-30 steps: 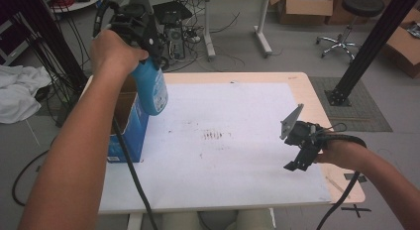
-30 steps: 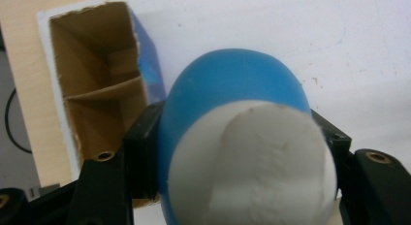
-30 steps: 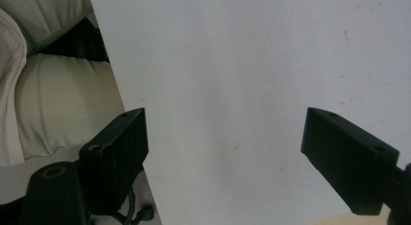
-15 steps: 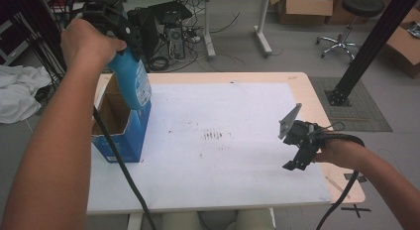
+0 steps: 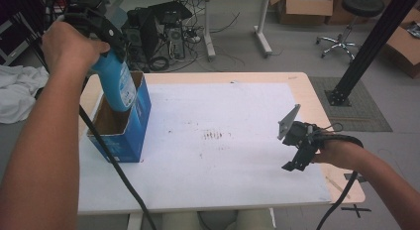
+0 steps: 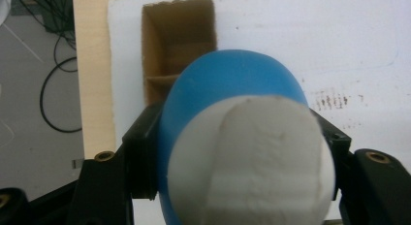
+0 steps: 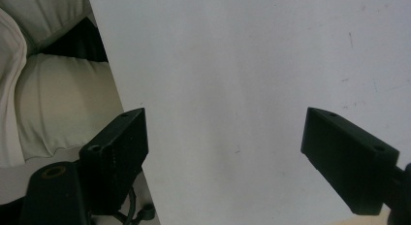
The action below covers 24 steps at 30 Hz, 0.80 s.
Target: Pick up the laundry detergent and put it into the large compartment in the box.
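My left gripper is shut on a blue bottle with a white cap, just below the cap. The bottle hangs tilted, its lower end at the open top of a blue cardboard box. Whether it dips inside I cannot tell. In the left gripper view the box's brown inside lies straight beyond the bottle. My right gripper hovers low over the white sheet at the table's right front. Its jaws stand wide open with nothing between them.
The box stands at the left edge of the wooden table. A dark smudge marks the middle of the sheet. A black post rises at the back right. Cables and computer gear lie on the floor behind.
My left hand has carried the bottle leftward, from beside the box to over its opening. The right gripper has stayed put.
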{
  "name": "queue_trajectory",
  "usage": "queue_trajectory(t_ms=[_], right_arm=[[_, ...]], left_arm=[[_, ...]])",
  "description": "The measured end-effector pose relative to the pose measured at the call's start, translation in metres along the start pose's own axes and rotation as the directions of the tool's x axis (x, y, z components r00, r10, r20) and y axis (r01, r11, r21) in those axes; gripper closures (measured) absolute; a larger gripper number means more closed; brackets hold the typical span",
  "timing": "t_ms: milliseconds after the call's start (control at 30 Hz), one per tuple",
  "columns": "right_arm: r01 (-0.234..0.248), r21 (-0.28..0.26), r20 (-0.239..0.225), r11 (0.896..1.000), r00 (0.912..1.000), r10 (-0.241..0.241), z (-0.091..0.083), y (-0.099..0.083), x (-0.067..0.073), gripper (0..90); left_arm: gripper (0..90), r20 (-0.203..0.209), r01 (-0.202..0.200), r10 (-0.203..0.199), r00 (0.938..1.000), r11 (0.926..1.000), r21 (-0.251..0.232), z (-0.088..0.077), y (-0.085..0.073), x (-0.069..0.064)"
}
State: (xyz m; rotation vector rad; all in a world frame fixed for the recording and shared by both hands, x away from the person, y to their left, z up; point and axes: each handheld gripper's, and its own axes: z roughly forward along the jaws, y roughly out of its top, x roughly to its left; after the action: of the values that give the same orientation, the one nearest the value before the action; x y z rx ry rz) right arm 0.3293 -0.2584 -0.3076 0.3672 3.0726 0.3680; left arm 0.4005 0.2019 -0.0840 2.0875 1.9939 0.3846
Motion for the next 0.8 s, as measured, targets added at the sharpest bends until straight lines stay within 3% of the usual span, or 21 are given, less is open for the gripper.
queue_trajectory(t_ms=[400,800], right_arm=[[-0.01,0.001,-0.001,1.0,0.9999,0.01,-0.001,-0.002,-0.001,17.0],[-0.015,0.004,-0.003,1.0,0.9999,0.015,0.001,-0.004,0.0,17.0]], left_arm=[[37.8,-0.025,-0.003,0.003,0.9997,0.9999,0.011,0.019,-0.006,0.016],[37.8,-0.013,-0.002,0.002,0.9999,0.9998,0.022,0.055,-0.019,0.032]])
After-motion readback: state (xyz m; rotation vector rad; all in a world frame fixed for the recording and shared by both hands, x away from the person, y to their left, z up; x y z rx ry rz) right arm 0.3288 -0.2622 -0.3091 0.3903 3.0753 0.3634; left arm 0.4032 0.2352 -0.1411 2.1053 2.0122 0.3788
